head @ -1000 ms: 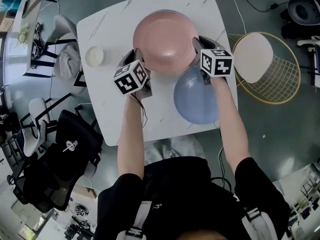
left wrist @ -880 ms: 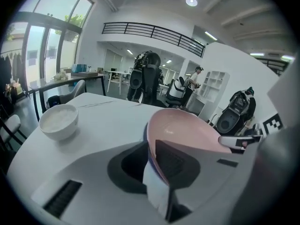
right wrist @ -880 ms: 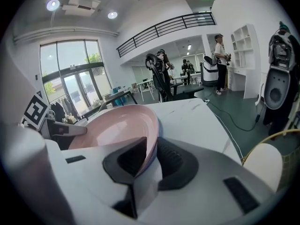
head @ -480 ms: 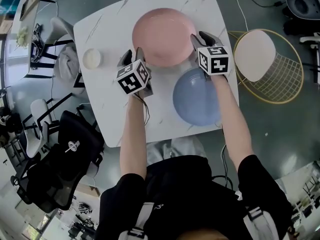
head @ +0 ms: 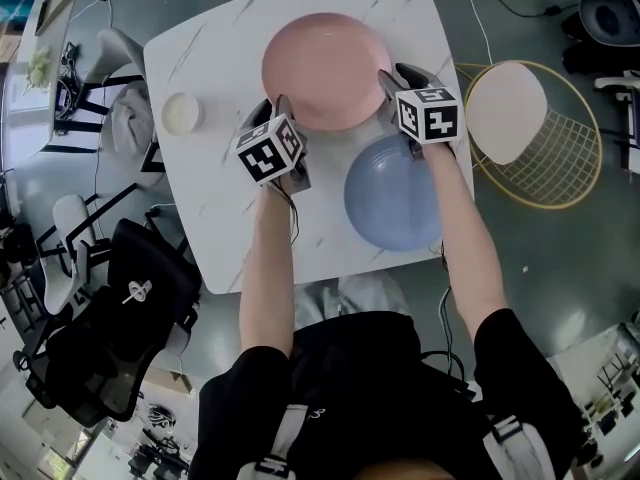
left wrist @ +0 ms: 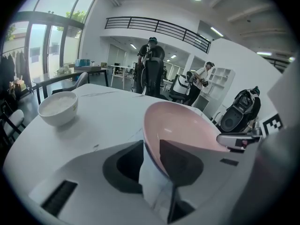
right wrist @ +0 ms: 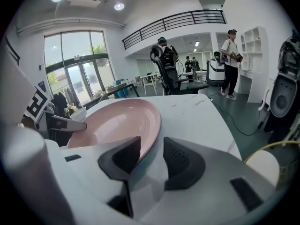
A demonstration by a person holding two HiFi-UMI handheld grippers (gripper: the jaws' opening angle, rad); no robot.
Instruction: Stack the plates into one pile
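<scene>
Round pink plate [head: 325, 63] sat flat on the white marble-look table [head: 215, 218], at the far side, not stacked on anything. Round pale-blue plate [head: 392, 203] lay just beside it on the near side, right of centre; couldn't tell if the rims touched. Left gripper [head: 270, 108] straddled the pink plate's near-left rim. Its jaws were spread, with a gap showing beside the rim and no pinch, and they had just been closing a little. Right gripper [head: 397, 76] straddled the near-right rim. Its jaws were spread wide and had just been opening, with the rim between them but unclamped. Small white bowl [head: 183, 113] stood on the table, left of the left gripper and apart from both plates.
</scene>
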